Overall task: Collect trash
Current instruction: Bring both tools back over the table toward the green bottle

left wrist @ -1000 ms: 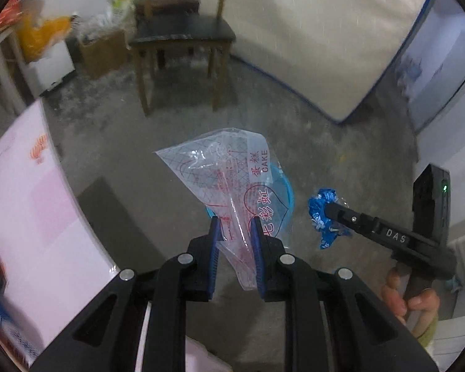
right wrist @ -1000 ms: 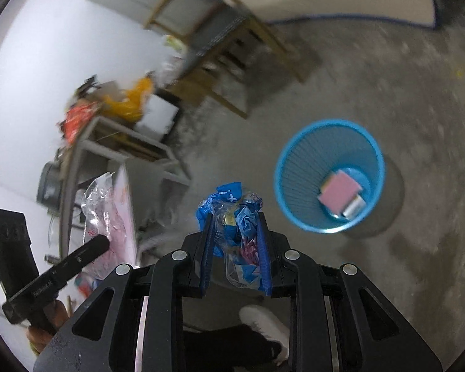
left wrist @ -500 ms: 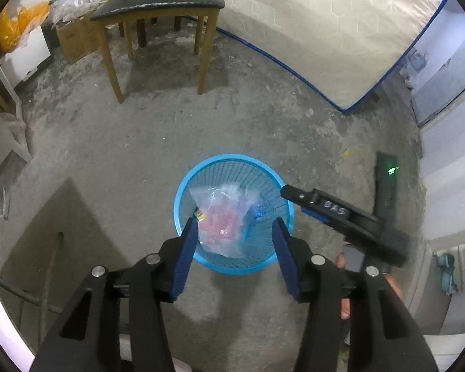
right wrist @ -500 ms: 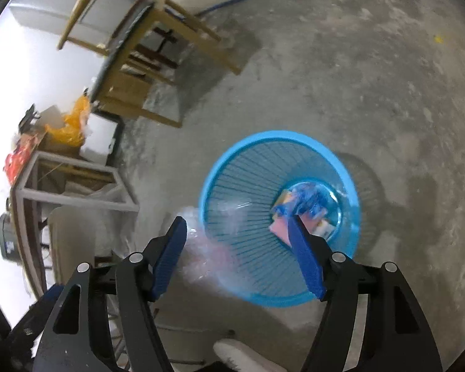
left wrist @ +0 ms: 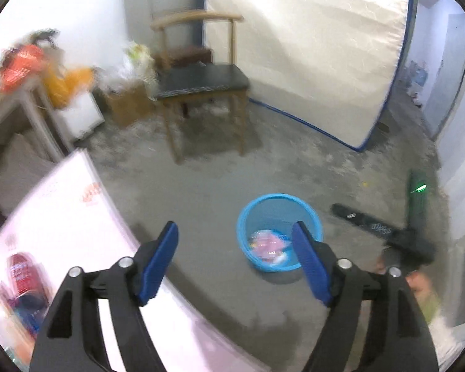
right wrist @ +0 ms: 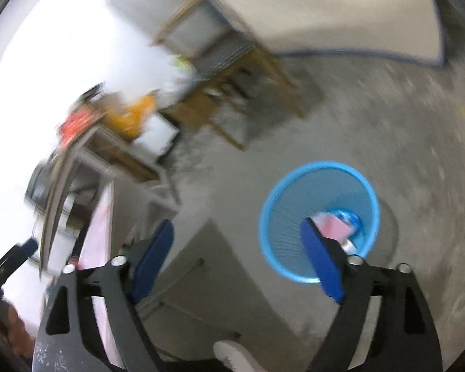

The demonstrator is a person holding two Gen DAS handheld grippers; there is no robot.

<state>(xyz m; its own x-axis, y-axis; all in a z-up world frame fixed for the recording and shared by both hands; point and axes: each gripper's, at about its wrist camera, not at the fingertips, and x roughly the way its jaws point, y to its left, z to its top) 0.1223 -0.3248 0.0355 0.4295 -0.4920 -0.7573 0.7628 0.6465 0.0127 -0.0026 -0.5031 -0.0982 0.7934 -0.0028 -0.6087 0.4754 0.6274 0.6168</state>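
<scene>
A round blue mesh bin (left wrist: 279,214) stands on the grey floor, holding a clear printed bag (left wrist: 265,245) and other wrappers. In the right wrist view the same bin (right wrist: 294,192) holds a pink pad (right wrist: 333,228) and a blue wrapper (right wrist: 352,218). My left gripper (left wrist: 235,262) has its jaws opening wide, with nothing between them, raised above the floor left of the bin. My right gripper (right wrist: 237,255) is likewise opening and empty, above and left of the bin. It appears in the left wrist view as a black bar (left wrist: 375,226) right of the bin.
A white table (left wrist: 62,232) with a red can (left wrist: 21,274) and wrappers fills the lower left. A wooden chair (left wrist: 201,83) stands behind, beside a cardboard box (left wrist: 124,105) and cluttered shelves. A white mattress (left wrist: 310,46) leans on the far wall. A person's shoe (right wrist: 235,353) shows below.
Both grippers let go: the clear bag and the blue wrapper dropped into the bin. Jaws went from shut to wide. The left gripper then rose and drew back toward the table.
</scene>
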